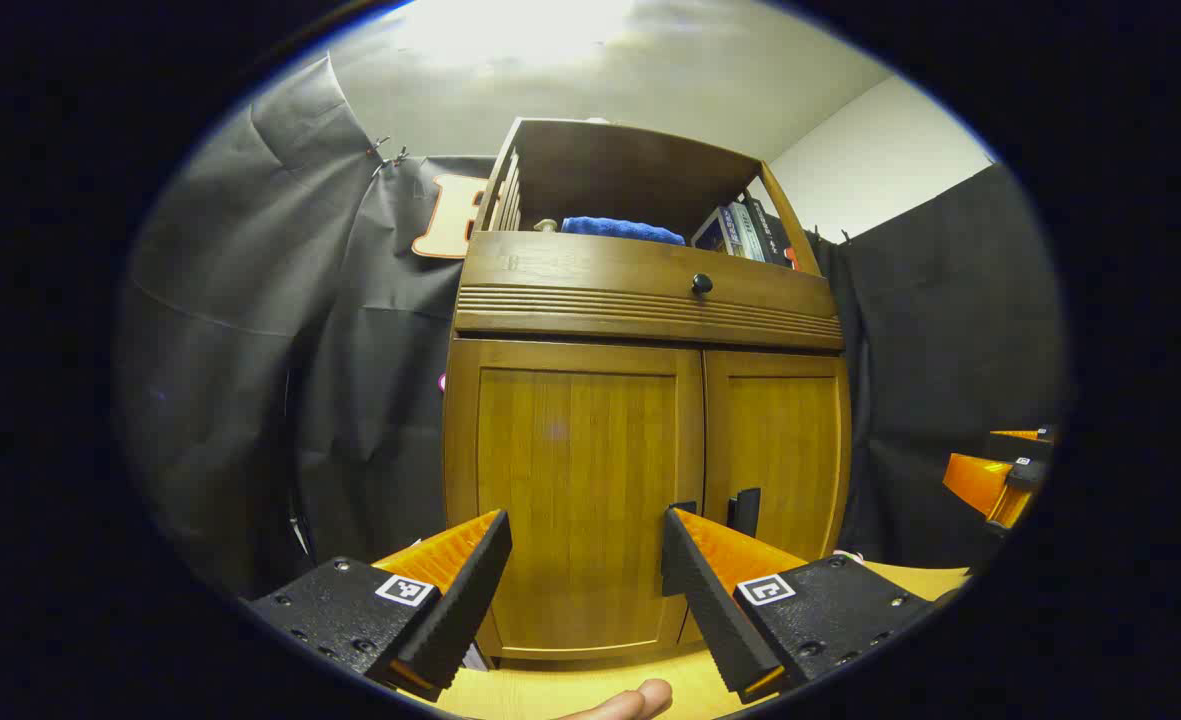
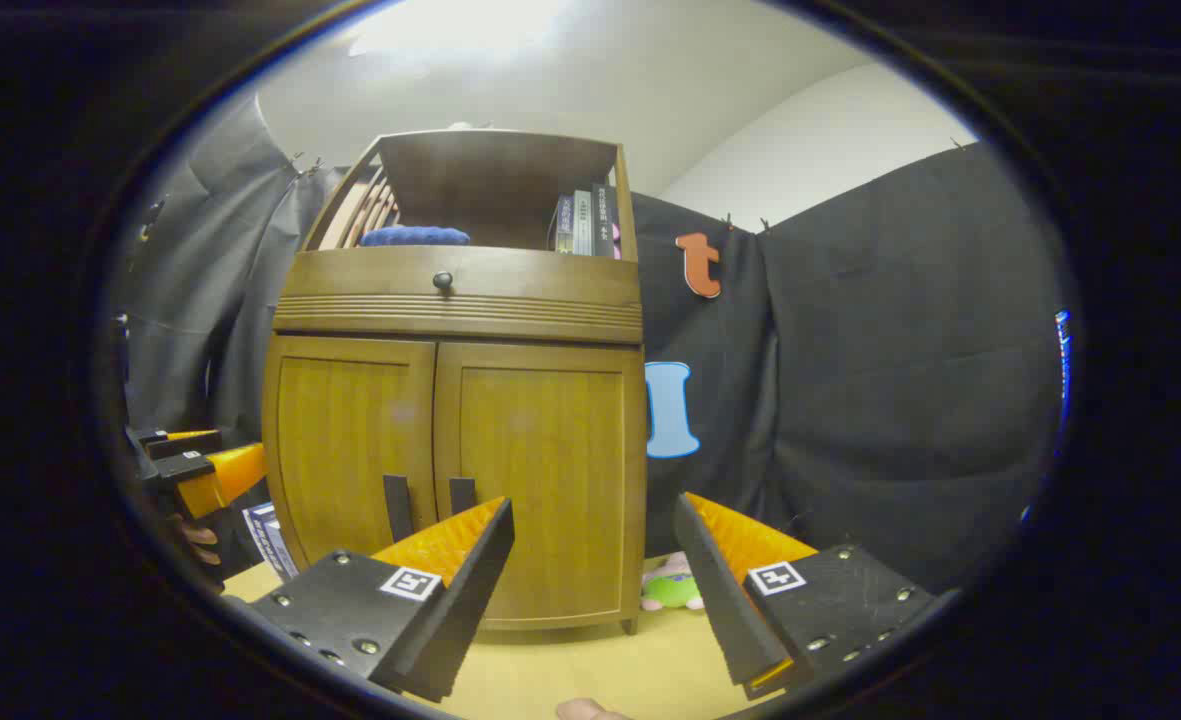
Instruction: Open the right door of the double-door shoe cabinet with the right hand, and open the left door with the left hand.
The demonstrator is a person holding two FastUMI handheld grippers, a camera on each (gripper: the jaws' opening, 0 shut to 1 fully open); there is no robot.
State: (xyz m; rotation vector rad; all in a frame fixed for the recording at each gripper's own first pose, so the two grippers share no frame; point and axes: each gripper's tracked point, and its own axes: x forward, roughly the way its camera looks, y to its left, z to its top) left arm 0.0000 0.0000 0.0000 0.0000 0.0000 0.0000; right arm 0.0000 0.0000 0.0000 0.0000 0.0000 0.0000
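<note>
Spread wide and holding nothing, right gripper with upright right door handle ahead, slightly leftward; left gripper equally spread, left door handle probably ahead-right, half hidden.

A staged recording booth dressed like a home corner. Black cloth hangs pinned as walls, with a plain white wall and ceiling above it. Ahead of the jaws stands a wooden shoe cabinet on a pale wooden floor, its open top shelf holding books and a folded blue towel.
</note>
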